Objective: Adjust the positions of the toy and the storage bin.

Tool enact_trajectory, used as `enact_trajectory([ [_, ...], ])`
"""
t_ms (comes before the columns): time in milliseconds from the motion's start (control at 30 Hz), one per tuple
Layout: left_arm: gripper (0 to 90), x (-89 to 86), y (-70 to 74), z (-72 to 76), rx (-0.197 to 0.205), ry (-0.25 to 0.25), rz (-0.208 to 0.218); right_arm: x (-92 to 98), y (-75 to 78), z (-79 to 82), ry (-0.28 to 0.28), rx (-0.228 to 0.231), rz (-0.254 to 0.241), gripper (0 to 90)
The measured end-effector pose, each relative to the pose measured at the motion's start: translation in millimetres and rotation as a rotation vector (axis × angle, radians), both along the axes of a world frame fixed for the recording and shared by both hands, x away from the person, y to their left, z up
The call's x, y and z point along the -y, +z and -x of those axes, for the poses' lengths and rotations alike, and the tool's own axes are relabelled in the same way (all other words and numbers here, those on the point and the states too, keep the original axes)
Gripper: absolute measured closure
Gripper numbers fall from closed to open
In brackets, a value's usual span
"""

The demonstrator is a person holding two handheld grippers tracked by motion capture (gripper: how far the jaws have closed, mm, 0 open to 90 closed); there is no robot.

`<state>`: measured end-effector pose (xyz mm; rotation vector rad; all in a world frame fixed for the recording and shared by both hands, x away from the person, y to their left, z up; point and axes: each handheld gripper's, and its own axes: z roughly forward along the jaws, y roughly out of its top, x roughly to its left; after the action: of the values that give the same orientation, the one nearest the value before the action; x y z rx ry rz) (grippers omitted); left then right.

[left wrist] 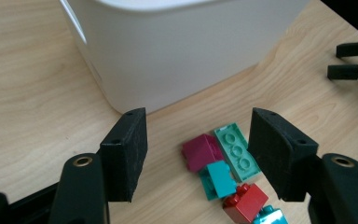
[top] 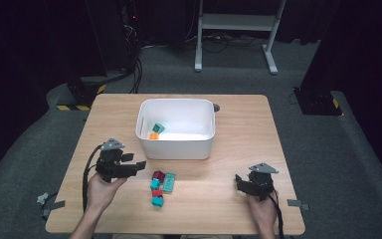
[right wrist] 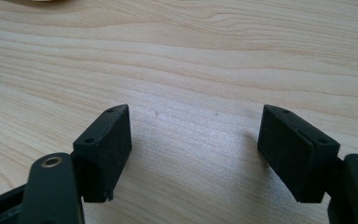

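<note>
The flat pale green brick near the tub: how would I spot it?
Start at the white tub on the table. Just in front of it lies a small cluster of toy bricks. The flat green brick is the cluster's thin, pale one with studs on top, beside the magenta brick.

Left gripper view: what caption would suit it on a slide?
Open hand-held gripper poised over a cluster of toy bricks lying on the wooden table beside a white bin.

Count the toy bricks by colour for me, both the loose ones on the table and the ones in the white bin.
Magenta brick: 1
Red brick: 1
Mint green flat plate: 1
Teal bricks on the table: 2
Green brick in the white bin: 1
Orange brick in the bin: 1
Total: 7 bricks, 5 on the table and 2 in the bin.
</note>
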<state>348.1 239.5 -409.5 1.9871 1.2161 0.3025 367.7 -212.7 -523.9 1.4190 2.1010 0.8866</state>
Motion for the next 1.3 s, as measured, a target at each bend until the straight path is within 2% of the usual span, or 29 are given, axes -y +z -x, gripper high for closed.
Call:
enact_trajectory([
  [100, 37.1, 2.8, -5.6, 2.1, -0.003, 0.001, -0.012, 0.0, 0.0, 0.0, 0.000, 0.000, 0.000, 25.8],
  [400, 39.3, 13.9, -31.4, 8.5, -0.047, -0.011, -0.038, 0.0, 0.0, 0.0, 0.000, 0.000, 0.000, 25.8],
  [667, 42.6, 22.9, -52.1, 10.7, -0.085, -0.014, -0.041, 0.0, 0.0, 0.0, 0.000, 0.000, 0.000, 25.8],
  [1300, 44.4, 43.9, -72.9, 10.2, -0.097, -0.004, -0.096, -0.1, 0.0, 0.0, -0.001, 0.000, -0.001, 25.8],
])
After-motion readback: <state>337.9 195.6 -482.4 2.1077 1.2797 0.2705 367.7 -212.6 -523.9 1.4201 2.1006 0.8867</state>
